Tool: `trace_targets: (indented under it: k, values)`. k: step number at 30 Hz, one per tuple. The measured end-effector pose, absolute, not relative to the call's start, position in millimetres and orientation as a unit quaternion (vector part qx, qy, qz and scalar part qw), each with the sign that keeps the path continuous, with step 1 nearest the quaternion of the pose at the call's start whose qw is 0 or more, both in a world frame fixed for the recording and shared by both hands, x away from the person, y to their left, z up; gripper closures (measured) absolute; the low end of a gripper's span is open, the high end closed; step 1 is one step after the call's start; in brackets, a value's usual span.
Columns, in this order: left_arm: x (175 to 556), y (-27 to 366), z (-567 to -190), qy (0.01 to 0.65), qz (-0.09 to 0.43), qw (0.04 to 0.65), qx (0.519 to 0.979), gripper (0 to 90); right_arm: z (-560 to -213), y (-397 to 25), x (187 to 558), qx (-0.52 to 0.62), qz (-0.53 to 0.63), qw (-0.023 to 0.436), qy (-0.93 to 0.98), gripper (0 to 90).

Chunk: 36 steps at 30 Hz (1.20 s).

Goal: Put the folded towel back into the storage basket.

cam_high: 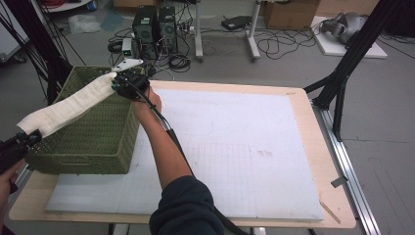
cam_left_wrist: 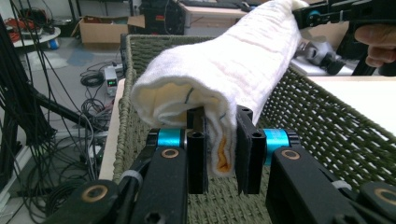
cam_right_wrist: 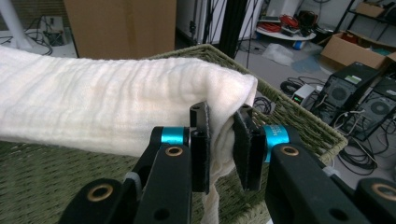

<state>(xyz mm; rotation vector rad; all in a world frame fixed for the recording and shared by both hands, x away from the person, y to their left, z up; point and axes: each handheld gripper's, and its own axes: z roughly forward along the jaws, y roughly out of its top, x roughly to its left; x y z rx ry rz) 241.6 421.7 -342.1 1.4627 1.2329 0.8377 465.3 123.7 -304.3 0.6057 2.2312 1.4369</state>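
A rolled white towel (cam_high: 68,108) hangs stretched above a green woven basket (cam_high: 100,142) at the table's left side. My left gripper (cam_high: 19,144) is shut on the towel's near end (cam_left_wrist: 219,140), at the basket's near left corner. My right gripper (cam_high: 128,81) is shut on the far end (cam_right_wrist: 223,135), over the basket's far right corner. In the left gripper view the towel (cam_left_wrist: 224,70) runs away to the right gripper (cam_left_wrist: 336,14). In the right gripper view the towel (cam_right_wrist: 102,107) spans leftwards over the basket (cam_right_wrist: 56,182).
A white gridded mat (cam_high: 235,147) covers the wooden table (cam_high: 313,147) right of the basket. Black frame legs (cam_high: 342,73) stand at the table's right. Computer towers (cam_high: 154,27), cables and cardboard boxes (cam_high: 288,12) lie on the floor beyond.
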Motion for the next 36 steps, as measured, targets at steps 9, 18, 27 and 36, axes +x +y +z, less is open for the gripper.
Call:
trace_targets:
  k: [9,18,27,36]
  values:
    - [250.0,419.9,-348.7,0.522,0.337,0.483,0.617,76.2,-312.6,128.8,469.3,0.227,0.507,0.203,0.806,78.6]
    - [240.0,415.5,-328.5,0.516,0.355,0.498,0.599,37.7,-303.5,114.7,467.7,0.230,0.498,0.218,0.807,51.3]
    - [243.1,385.9,-321.4,0.475,0.327,0.534,0.618,33.2,-272.0,49.5,454.6,0.222,0.513,0.227,0.797,44.5]
    - [260.1,340.8,-323.5,0.436,0.269,0.565,0.647,25.3,-267.7,-28.3,435.6,0.229,0.521,0.214,0.794,38.5]
